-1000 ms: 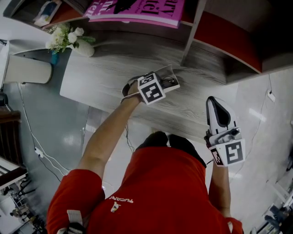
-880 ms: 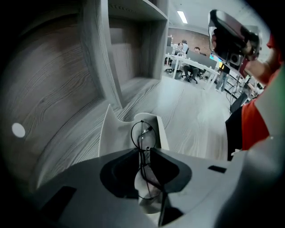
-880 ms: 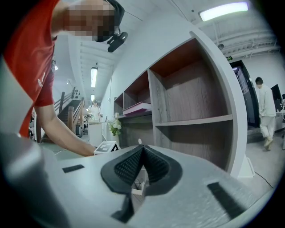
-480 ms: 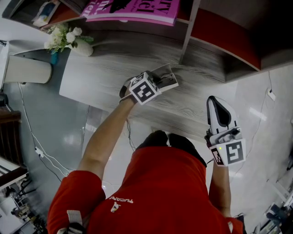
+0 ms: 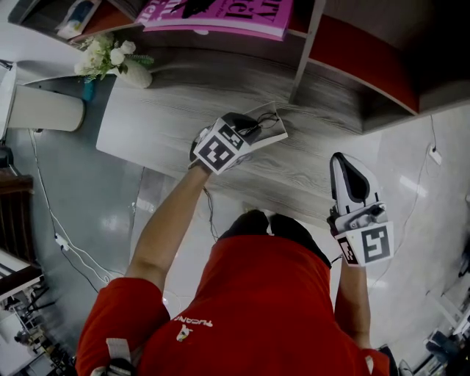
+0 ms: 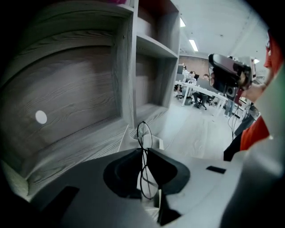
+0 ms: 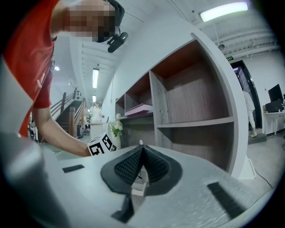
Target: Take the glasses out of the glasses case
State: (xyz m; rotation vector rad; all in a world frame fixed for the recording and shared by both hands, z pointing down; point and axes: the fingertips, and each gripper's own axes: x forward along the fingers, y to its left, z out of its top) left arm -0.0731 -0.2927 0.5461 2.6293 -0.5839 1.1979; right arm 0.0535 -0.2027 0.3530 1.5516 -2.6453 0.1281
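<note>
The glasses (image 6: 144,133) have a thin dark wire frame and stand on edge between the dark pads of my left gripper (image 6: 143,150), whose jaws are closing and pinch the frame. In the head view that gripper (image 5: 252,133) hangs over the open white glasses case (image 5: 272,126), which lies on the grey wood desk (image 5: 169,110). The case (image 6: 130,140) also shows just beyond the jaws in the left gripper view. My right gripper (image 5: 348,170) is held off the desk's near right edge. Its jaws (image 7: 141,153) are shut with nothing between them.
A pink book (image 5: 220,16) lies on the shelf above the desk, beside a shelf upright (image 5: 307,51). A small vase of white flowers (image 5: 110,60) stands at the desk's left end. Cables (image 5: 55,220) run over the floor at left.
The left gripper has lifted and rolled over the case, its marker cube turning and shifting left. The right gripper has stayed still.
</note>
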